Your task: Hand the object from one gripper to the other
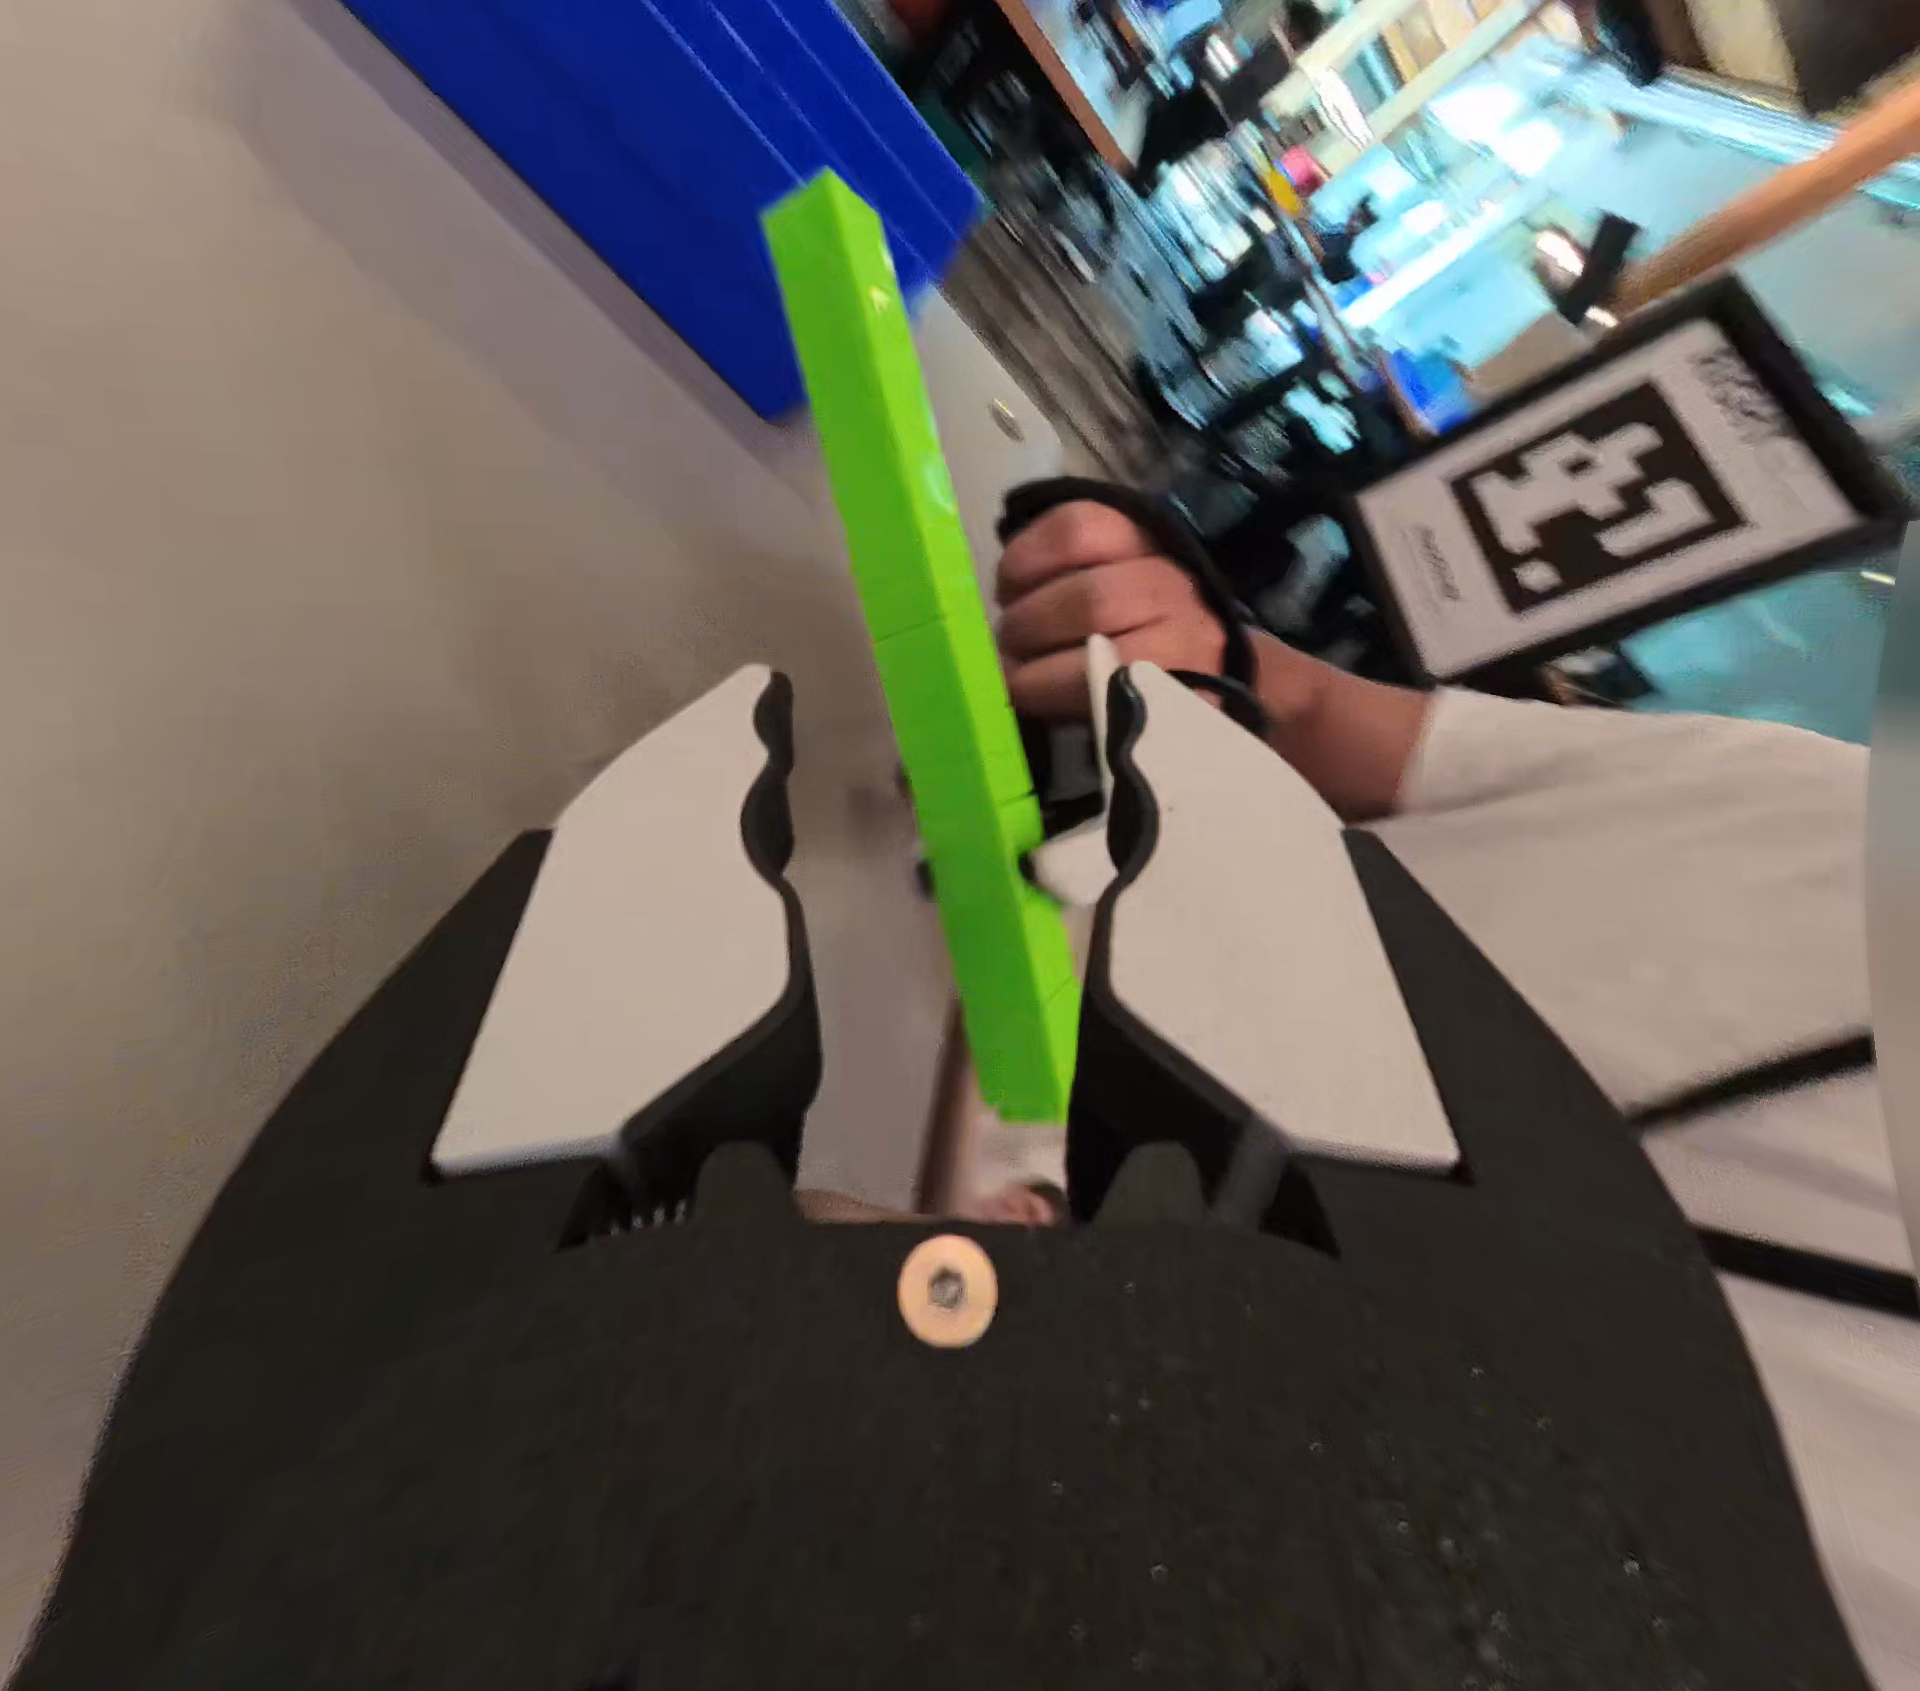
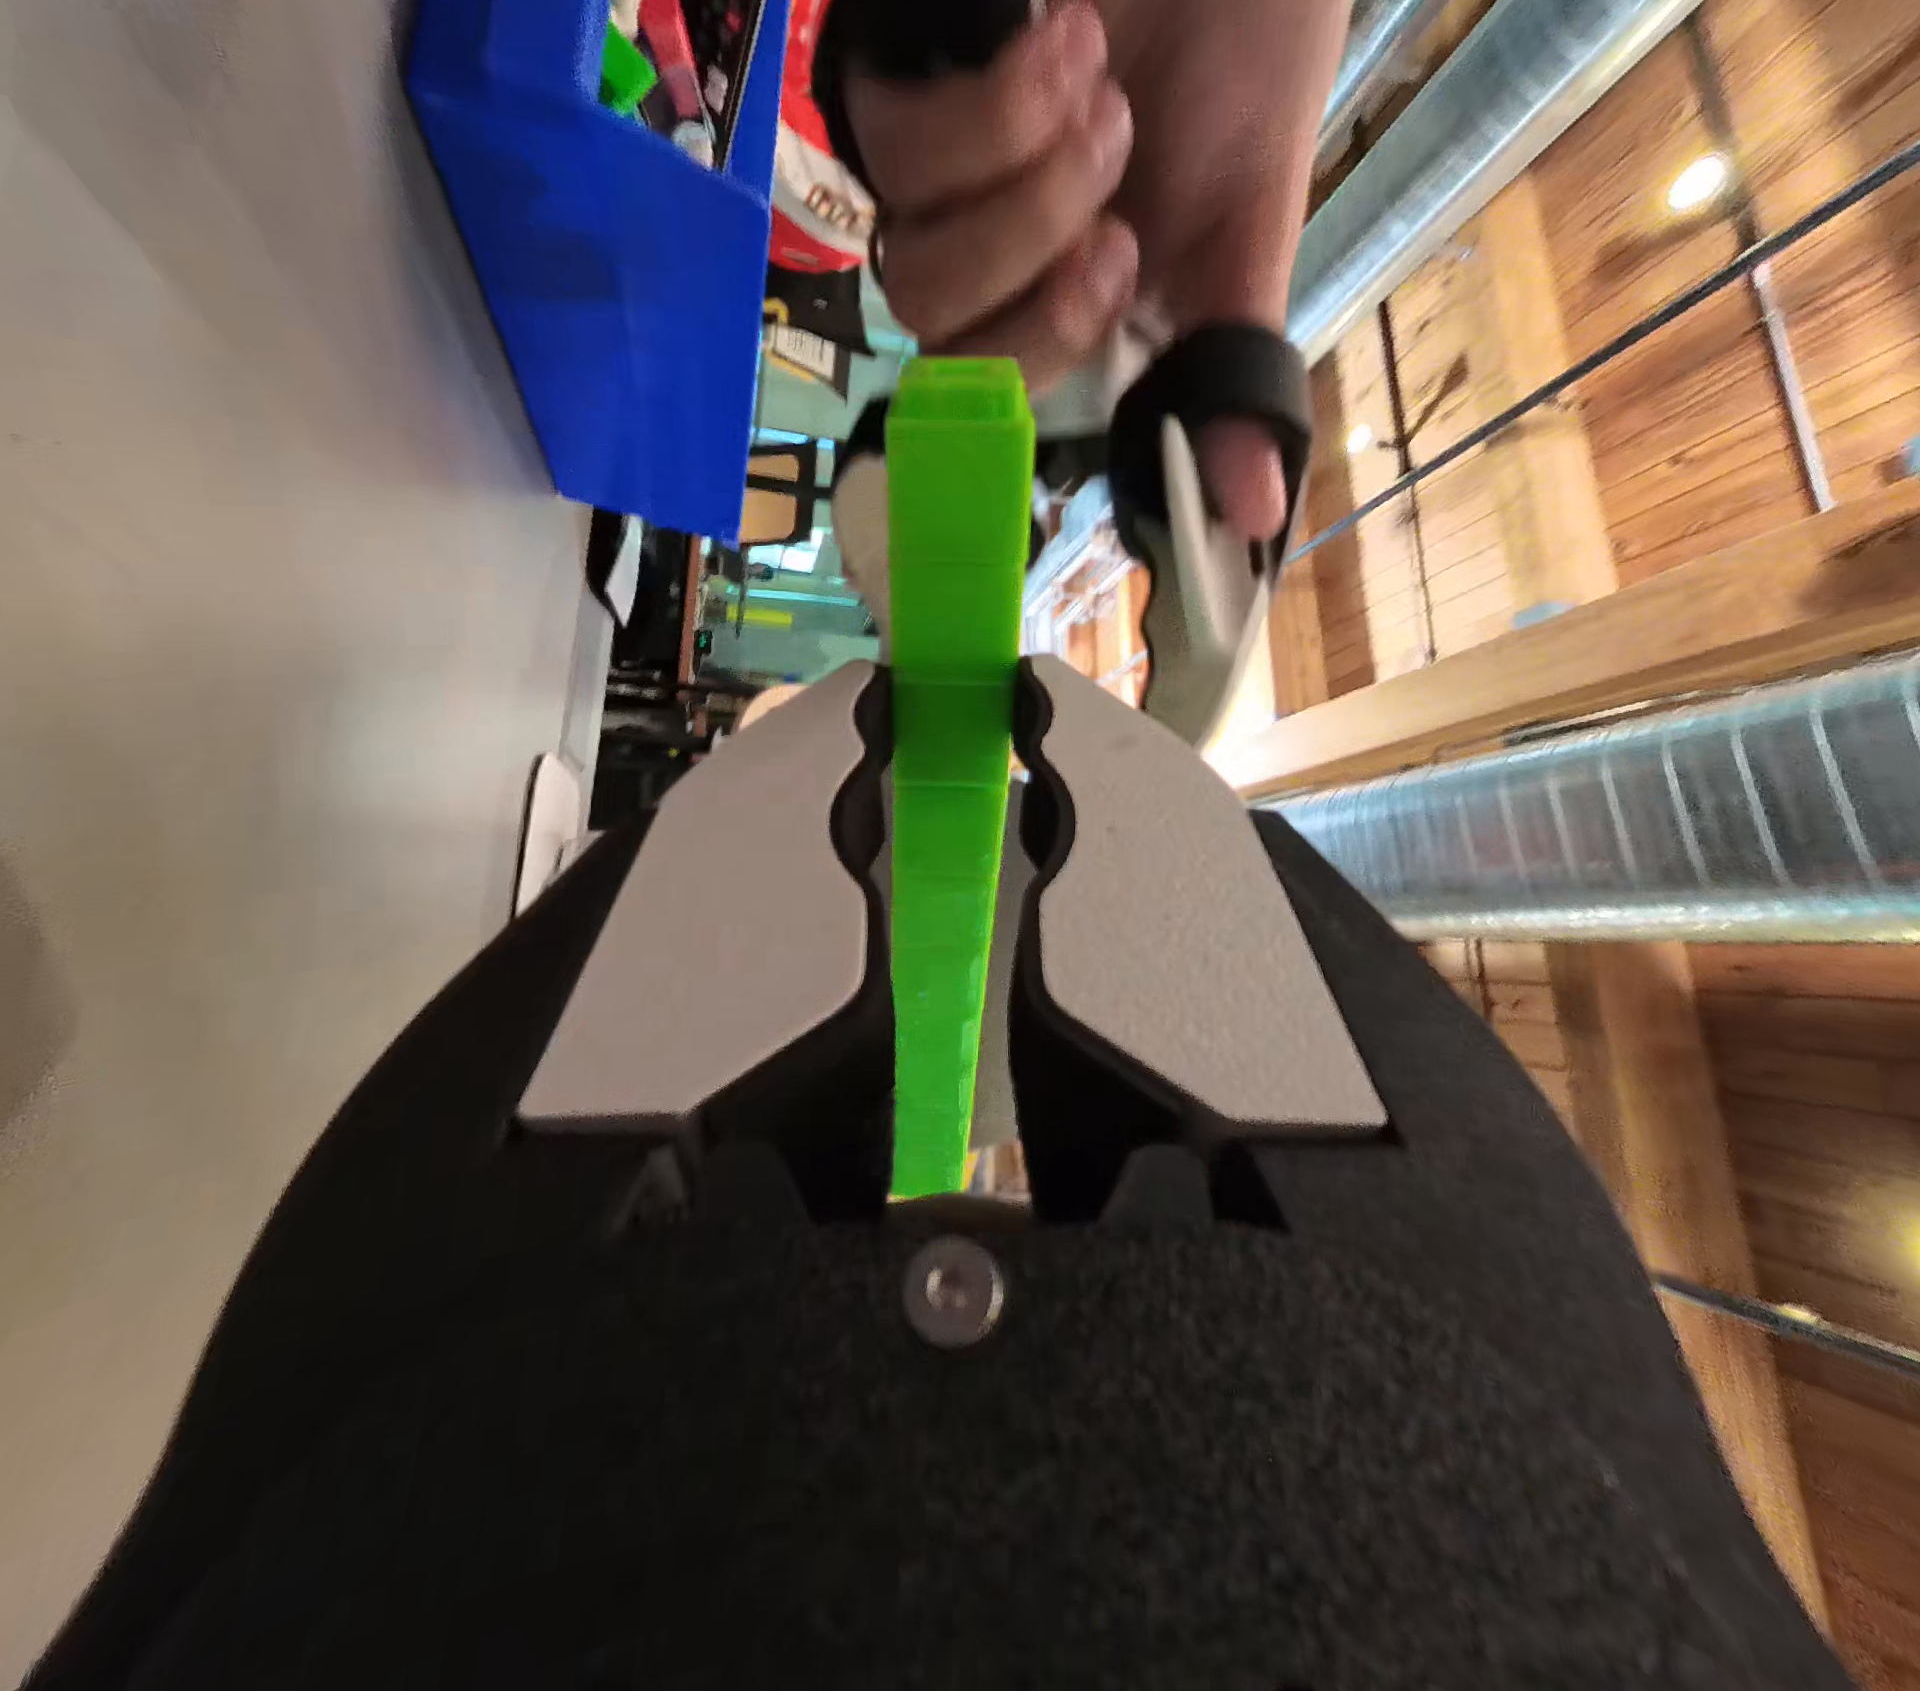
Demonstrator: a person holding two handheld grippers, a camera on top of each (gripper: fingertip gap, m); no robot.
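A long bright green bar of joined blocks [image 2: 951, 810] is clamped between the jaws of my right gripper [image 2: 951, 675], which is shut on it partway along its length. In the left wrist view the green bar [image 1: 914, 561] stands slanted between the spread fingers of my left gripper [image 1: 951, 685], which is open around it without clamping it. The right gripper's tips [image 1: 1039, 862] hold the bar from behind there. In the right wrist view the left gripper's white fingers [image 2: 1195, 581] flank the bar's far end.
A blue bin [image 2: 582, 270] with several small items sits on the white table [image 2: 208, 498]; it also shows in the left wrist view [image 1: 571, 83]. A person's hands [image 1: 1091, 592] [image 2: 1018, 135] hold the gripper handles. A black-and-white marker card [image 1: 1600, 498] is at right. Some 4 centimeters of space lies between my two pairs of fingers.
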